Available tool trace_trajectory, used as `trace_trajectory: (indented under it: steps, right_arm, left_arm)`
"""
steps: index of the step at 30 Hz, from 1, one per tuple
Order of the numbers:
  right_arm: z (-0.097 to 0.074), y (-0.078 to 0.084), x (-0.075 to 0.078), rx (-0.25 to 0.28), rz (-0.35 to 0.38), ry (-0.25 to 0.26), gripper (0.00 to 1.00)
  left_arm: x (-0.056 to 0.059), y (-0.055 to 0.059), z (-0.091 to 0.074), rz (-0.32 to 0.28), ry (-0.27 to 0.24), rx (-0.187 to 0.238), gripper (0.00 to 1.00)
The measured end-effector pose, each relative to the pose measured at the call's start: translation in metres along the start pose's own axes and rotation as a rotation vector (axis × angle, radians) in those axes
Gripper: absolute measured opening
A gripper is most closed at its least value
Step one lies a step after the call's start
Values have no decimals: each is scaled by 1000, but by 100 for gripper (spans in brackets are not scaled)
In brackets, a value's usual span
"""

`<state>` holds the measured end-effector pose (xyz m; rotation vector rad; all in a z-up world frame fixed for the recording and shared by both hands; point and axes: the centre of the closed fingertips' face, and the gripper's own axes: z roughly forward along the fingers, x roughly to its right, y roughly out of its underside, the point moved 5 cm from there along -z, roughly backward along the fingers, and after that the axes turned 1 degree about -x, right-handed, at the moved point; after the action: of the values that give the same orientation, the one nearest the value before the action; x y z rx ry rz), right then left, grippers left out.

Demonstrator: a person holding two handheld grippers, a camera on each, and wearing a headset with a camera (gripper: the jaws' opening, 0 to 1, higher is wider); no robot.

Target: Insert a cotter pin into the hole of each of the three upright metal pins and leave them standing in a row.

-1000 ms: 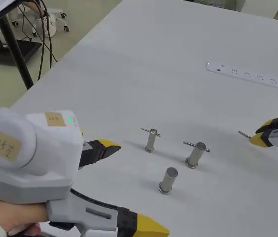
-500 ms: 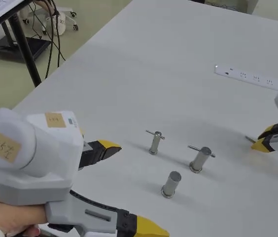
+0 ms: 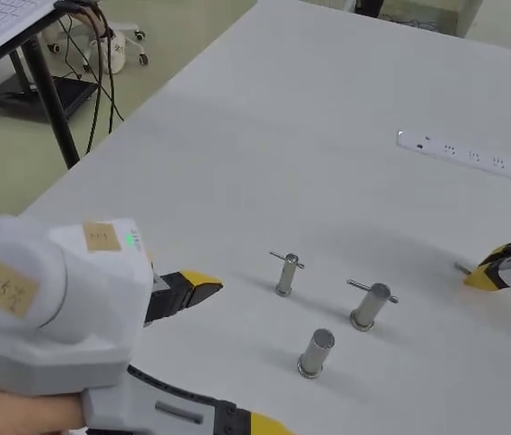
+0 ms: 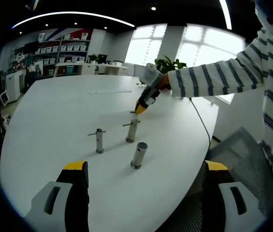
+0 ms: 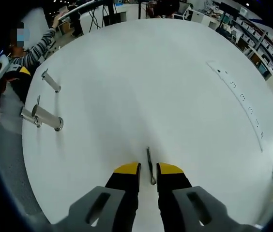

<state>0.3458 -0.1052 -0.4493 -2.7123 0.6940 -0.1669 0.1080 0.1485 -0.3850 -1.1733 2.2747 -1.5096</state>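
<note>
Three upright metal pins stand on the white table. The far-left pin (image 3: 284,275) and the right pin (image 3: 369,306) each carry a cotter pin through the top. The near pin (image 3: 315,352) has a bare top. My left gripper (image 3: 237,355) is open at the lower left, a short way from the pins; in its own view the jaws stand wide apart before the bare pin (image 4: 139,154). My right gripper (image 3: 496,274) hovers right of the pins, shut on a thin cotter pin (image 5: 149,166) that sticks out past its tips (image 3: 461,268).
A white power strip (image 3: 468,154) lies at the back right of the table. Beyond the table's left edge (image 3: 120,145) are a black stand leg and cables (image 3: 74,82) on the floor. A person's striped sleeve (image 4: 214,79) reaches in behind the right gripper.
The head camera has shifted, so the whole picture sits a little lower. The pins and both grippers keep about the same places relative to one another.
</note>
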Motion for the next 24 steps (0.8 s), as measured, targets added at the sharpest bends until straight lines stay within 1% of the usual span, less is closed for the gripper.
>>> trace_trajectory:
  steps: [2, 5, 8, 11, 13, 15, 17, 18, 20, 24]
  right_arm:
    - [0, 0, 0, -3, -16, 11, 8]
    - [-1, -1, -3, -9, -22, 12, 6]
    - [-1, -2, -4, -18, -20, 17, 5]
    - [-1, -1, -6, -18, -36, 19, 3]
    - [-2, 0, -6, -6, -39, 21, 1]
    - [-2, 1, -6, 9, -26, 23, 1]
    - [-2, 1, -5, 20, -13, 35, 0]
    - [-2, 2, -4, 23, 5, 52, 0]
    - [-2, 2, -4, 39, 31, 51, 0]
    - [-2, 3, -5, 63, 43, 70, 0]
  left_arm:
    - [-1, 0, -1, -7, -15, 2, 97]
    - [-4, -2, -2, -7, -33, 23, 97]
    - [-4, -3, -3, -9, -37, 26, 97]
    - [-3, -3, -3, -5, -34, 19, 97]
    - [-2, -3, -3, -5, -29, 20, 97]
    - [-2, -3, -2, -6, -29, 23, 97]
    - [-1, -3, -1, -7, -25, 22, 97]
    - [0, -2, -1, -7, -22, 20, 97]
    - [0, -2, 0, -6, -20, 18, 96]
    - [2, -3, 0, 1, -14, 21, 96]
